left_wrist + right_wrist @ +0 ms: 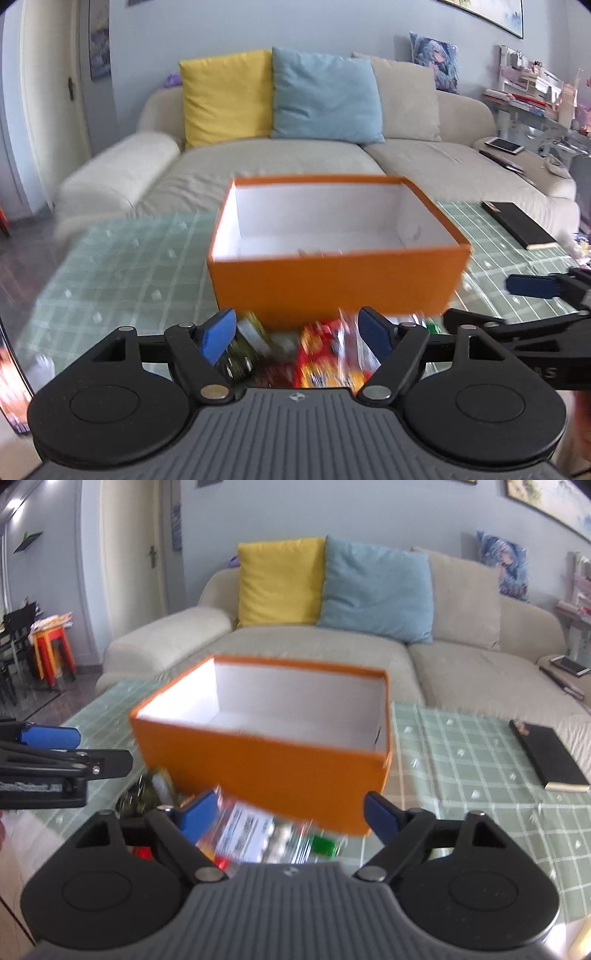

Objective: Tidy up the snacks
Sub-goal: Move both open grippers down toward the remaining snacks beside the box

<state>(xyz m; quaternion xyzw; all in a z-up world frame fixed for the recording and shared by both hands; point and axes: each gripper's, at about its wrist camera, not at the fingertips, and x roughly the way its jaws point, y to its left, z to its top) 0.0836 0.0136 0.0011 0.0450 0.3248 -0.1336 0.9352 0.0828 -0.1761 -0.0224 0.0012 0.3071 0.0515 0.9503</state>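
An orange box [332, 284] with a white inside stands open on the green checked tablecloth [129, 273]. Against its near wall lies a blurred heap of snack packets: a red and yellow one [321, 354] and a dark green one [240, 358]. My left gripper [297, 334] hangs open over that heap, touching nothing. A blue pad of my right gripper [532, 286] shows at the right. In the right wrist view the box [266, 771] is close ahead. My right gripper [290, 814] is open above a clear packet with a white label [251, 830].
A black notebook [546, 757] lies on the cloth to the right of the box. Behind the table runs a beige sofa [280, 166] with yellow and blue cushions. A phone [504, 144] rests on a side stand at the far right.
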